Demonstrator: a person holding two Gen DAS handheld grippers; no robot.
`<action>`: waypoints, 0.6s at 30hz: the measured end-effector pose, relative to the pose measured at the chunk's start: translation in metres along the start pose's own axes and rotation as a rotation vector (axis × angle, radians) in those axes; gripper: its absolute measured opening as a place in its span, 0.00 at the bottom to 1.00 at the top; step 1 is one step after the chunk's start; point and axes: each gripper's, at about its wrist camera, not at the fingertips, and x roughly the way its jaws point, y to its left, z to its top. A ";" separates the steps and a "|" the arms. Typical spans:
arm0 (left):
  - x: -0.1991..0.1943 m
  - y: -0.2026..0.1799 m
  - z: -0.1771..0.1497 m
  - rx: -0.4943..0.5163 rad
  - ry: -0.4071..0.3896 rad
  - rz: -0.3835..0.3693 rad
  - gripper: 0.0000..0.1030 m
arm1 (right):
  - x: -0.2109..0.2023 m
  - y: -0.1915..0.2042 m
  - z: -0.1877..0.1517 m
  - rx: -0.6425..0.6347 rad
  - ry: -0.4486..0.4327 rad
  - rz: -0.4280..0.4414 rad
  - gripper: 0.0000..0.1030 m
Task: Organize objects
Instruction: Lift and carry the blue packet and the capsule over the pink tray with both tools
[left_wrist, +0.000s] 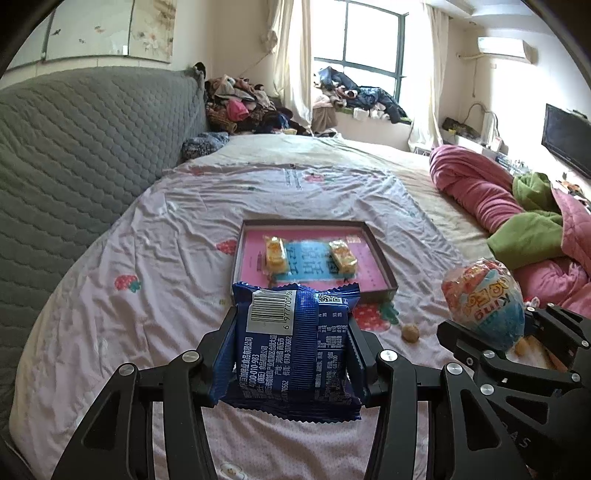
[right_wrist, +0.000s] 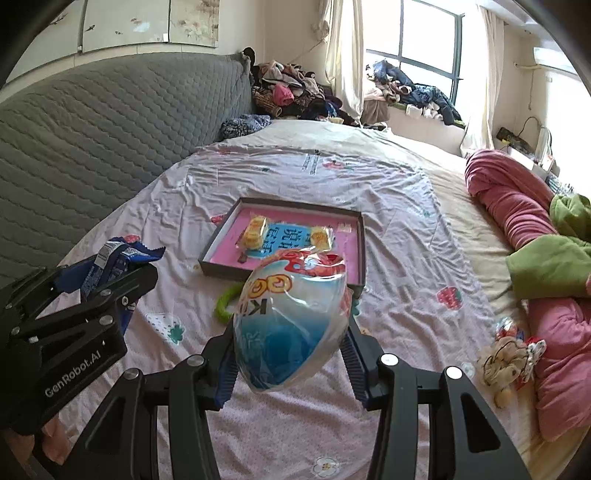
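Observation:
My left gripper is shut on a blue snack packet with a barcode, held above the bed. My right gripper is shut on an egg-shaped toy in clear wrap, blue below and red-orange on top. Ahead of both lies a shallow dark box with a pink bottom, holding two yellow wrapped cakes. In the left wrist view the egg toy and right gripper appear at the right. In the right wrist view the blue packet and left gripper show at the left.
A pale strawberry-print sheet covers the bed. A grey quilted headboard runs along the left. Pink and green quilts pile at the right, with a small plush toy. A green ring and a small nut lie near the box.

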 end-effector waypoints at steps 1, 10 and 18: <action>-0.001 0.000 0.002 -0.001 -0.003 -0.002 0.51 | -0.002 -0.001 0.001 -0.002 -0.005 -0.002 0.48; -0.005 0.002 0.012 -0.024 -0.012 0.007 0.51 | -0.016 -0.003 0.012 -0.006 -0.036 -0.016 0.48; -0.013 0.005 0.018 -0.039 -0.033 0.003 0.51 | -0.027 0.001 0.023 -0.014 -0.070 -0.012 0.48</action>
